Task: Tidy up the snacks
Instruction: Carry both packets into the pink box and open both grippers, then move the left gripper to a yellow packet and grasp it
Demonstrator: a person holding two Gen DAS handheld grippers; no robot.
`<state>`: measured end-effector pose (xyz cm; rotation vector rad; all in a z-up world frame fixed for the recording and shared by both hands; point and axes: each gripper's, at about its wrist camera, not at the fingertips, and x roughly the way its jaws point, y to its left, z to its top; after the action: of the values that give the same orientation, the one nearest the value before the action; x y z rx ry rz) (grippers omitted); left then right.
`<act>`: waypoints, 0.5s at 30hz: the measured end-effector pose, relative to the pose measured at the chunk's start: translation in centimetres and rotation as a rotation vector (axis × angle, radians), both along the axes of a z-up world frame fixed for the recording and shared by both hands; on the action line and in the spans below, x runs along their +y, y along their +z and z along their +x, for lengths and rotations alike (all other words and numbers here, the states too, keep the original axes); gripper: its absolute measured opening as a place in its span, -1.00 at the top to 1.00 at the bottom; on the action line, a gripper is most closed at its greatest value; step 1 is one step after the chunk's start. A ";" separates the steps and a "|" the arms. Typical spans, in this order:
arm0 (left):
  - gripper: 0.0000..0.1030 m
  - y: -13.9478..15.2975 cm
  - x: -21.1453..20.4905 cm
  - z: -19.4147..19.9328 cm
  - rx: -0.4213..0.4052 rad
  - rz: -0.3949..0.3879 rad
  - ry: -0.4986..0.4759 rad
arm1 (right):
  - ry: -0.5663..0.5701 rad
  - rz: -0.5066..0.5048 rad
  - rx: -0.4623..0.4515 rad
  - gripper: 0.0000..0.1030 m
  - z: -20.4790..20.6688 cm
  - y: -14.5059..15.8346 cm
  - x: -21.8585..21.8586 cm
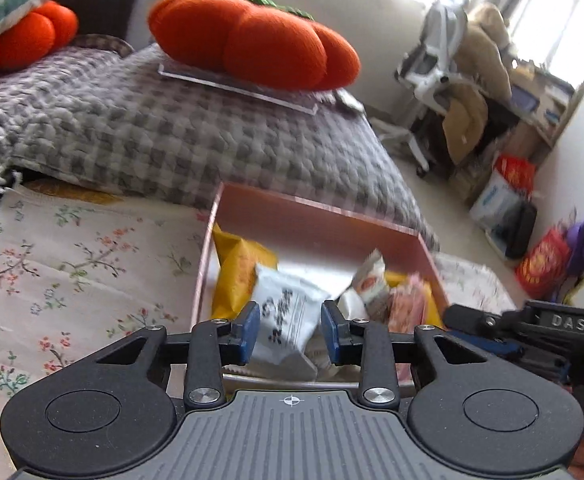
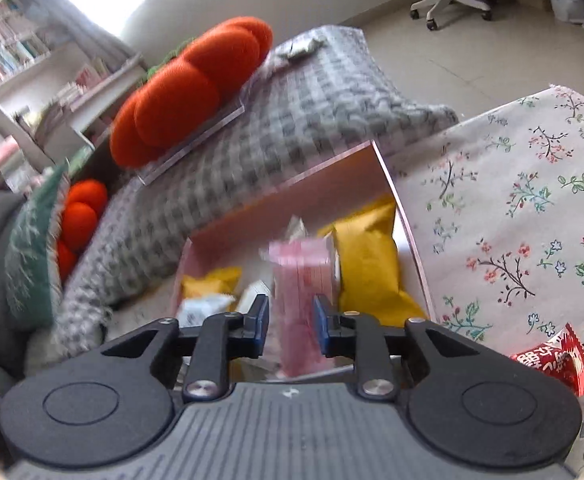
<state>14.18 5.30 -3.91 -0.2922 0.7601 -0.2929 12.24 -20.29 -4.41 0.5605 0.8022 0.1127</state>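
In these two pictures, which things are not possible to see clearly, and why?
- Left wrist view: the print on the white packet is smeared by blur.
- Right wrist view: the pink packet is blurred, so its label is unreadable.
- Right wrist view: the red packet is cut off by the gripper body.
- Both views: the floor of the pink box is covered by snacks.

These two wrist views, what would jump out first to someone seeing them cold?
The big orange pumpkin cushion on the grey checked sofa cover grabs the eye first. Below it, an open pink box sits on the floral cloth, stuffed with snack packets. The left claw has a white packet between its fingers over the box; the right claw has a pink packet between its own.
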 end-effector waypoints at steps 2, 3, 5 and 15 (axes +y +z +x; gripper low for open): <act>0.38 0.7 0.1 -0.3 -0.013 0.021 0.027 | -0.015 0.023 0.007 0.53 -0.2 0.8 -0.4; 0.37 1.1 0.1 -0.5 -0.014 0.034 0.040 | -0.017 0.017 0.012 0.53 -0.3 1.1 -0.4; 0.36 1.6 0.1 -1.0 -0.006 0.052 0.070 | -0.021 -0.031 0.009 0.53 -0.6 2.0 -0.2; 0.29 1.7 -0.7 -3.5 0.113 0.150 0.046 | 0.089 -0.285 0.128 0.07 -2.5 3.4 1.0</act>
<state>10.66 4.61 -2.22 -0.1847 0.8805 -0.1758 9.77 -19.27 -1.05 0.2645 0.9496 0.0429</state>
